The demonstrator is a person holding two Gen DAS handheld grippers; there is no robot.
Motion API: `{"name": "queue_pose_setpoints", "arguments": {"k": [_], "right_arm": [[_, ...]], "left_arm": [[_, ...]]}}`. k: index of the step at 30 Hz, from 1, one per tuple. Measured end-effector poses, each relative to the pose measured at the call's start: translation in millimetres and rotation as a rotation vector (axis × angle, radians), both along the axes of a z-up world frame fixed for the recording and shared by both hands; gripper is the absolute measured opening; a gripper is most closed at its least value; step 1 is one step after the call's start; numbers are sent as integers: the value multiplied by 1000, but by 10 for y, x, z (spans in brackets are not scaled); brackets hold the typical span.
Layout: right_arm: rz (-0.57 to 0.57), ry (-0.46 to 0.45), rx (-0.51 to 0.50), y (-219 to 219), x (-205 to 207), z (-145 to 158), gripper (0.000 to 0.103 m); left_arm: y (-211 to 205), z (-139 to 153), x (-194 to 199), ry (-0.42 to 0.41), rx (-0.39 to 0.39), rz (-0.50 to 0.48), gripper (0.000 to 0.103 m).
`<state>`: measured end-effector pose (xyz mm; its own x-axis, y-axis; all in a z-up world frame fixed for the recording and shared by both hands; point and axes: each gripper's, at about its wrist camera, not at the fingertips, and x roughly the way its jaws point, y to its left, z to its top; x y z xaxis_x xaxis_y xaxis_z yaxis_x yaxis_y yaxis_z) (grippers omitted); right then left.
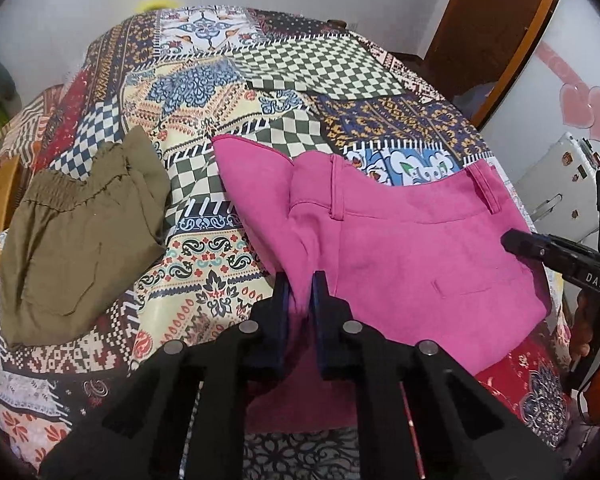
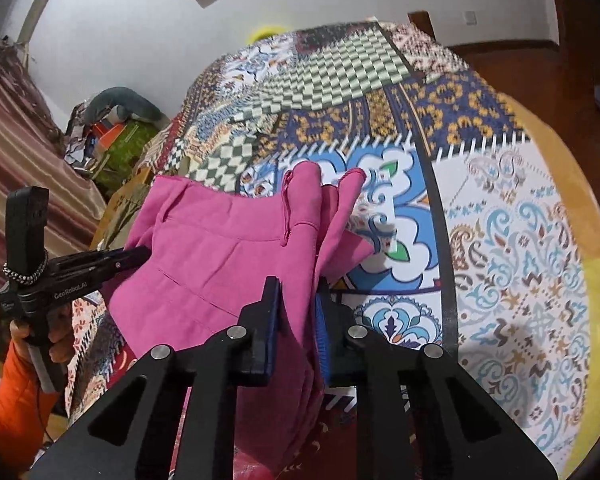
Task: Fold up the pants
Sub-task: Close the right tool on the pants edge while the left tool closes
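Pink pants (image 1: 400, 240) are lying on the patchwork-patterned bedspread (image 1: 228, 80), waistband with belt loops toward the far side, back pocket slit facing up. Left gripper (image 1: 300, 284) is clamping a raised fold of pink cloth at the near left part of the garment; blue pads are pressing the fabric from both sides, with cloth bunching up between them. Right gripper (image 2: 298, 292) is likewise pinching a thick gather of the same pants at the opposite end; several layers seem to be caught there, though the count is hard to read through the folds. Beyond the right gripper, part of the pink cloth is standing up in loose peaks over the blue-and-white floral panel (image 2: 396, 208). A second, olive pair of pants (image 1: 76, 232) is sitting folded to the left of the pink pair, well apart from it, elastic waistband showing. A hand in an orange sleeve (image 2: 12, 392) is holding the left gripper's handle in the right wrist view.
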<state>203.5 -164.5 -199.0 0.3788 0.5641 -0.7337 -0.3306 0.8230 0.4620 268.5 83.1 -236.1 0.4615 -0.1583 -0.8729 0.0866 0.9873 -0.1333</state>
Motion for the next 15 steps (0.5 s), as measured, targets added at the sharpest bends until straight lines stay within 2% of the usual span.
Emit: {"name": "queue_pose_setpoints", "arguments": {"k": [5, 8, 11, 13, 15], "right_arm": [[-1, -41, 2, -20, -47, 173, 13], [4, -62, 2, -10, -92, 267, 13], [9, -70, -7, 11, -133, 294, 13], [5, -57, -15, 11, -140, 246, 13], [0, -37, -19, -8, -128, 184, 13]], "left_arm": [[1, 171, -119, -33, 4, 6, 1], [-10, 259, -207, -48, 13, -2, 1], [-13, 262, -241, -26, 9, -18, 2], [-14, 224, -244, 3, 19, -14, 7], [-28, 171, -233, 20, 54, -13, 21]]}}
